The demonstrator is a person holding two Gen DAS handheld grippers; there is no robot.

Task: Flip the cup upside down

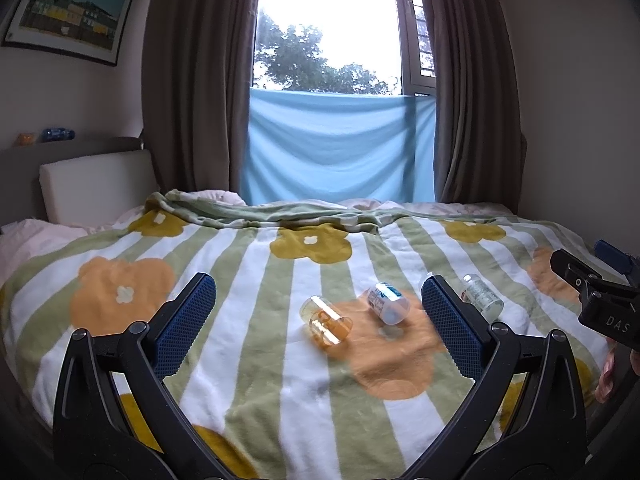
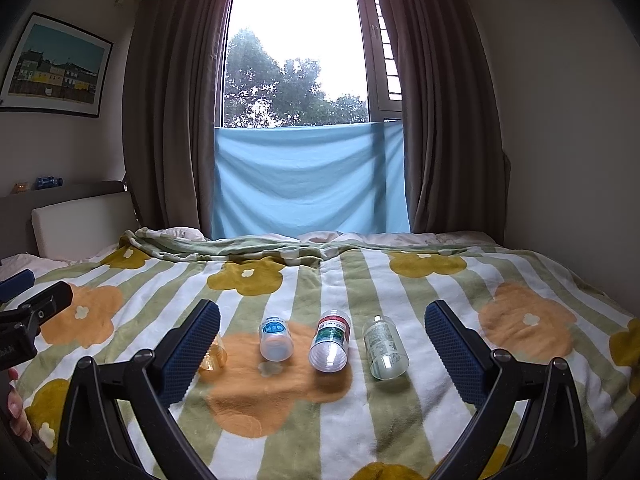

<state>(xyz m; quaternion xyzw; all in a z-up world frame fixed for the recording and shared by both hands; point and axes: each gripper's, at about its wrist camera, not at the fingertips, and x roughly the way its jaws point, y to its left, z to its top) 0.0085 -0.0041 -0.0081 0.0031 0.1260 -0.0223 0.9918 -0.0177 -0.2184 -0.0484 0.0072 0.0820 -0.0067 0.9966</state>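
Several small clear cups and bottles lie on their sides on the flowered blanket point(image 2: 320, 432). An amber cup point(image 1: 326, 322) lies at the left; in the right wrist view it point(image 2: 214, 356) is half hidden behind my finger. Beside it lie a blue-labelled bottle point(image 1: 388, 302) point(image 2: 275, 338), a red-and-green-labelled one point(image 2: 330, 344), hidden in the left view behind the right finger, and a white-labelled one point(image 1: 482, 294) point(image 2: 385, 346). My left gripper point(image 1: 318, 312) is open above the blanket, short of the amber cup. My right gripper point(image 2: 322, 340) is open, short of the bottles.
The bed runs back to a grey curtain and a window with a blue cloth point(image 2: 310, 176). A white headboard cushion point(image 2: 82, 224) is at the back left. The right gripper's body point(image 1: 596, 296) shows at the left view's right edge; the left gripper's body point(image 2: 24, 324) at the right view's left edge.
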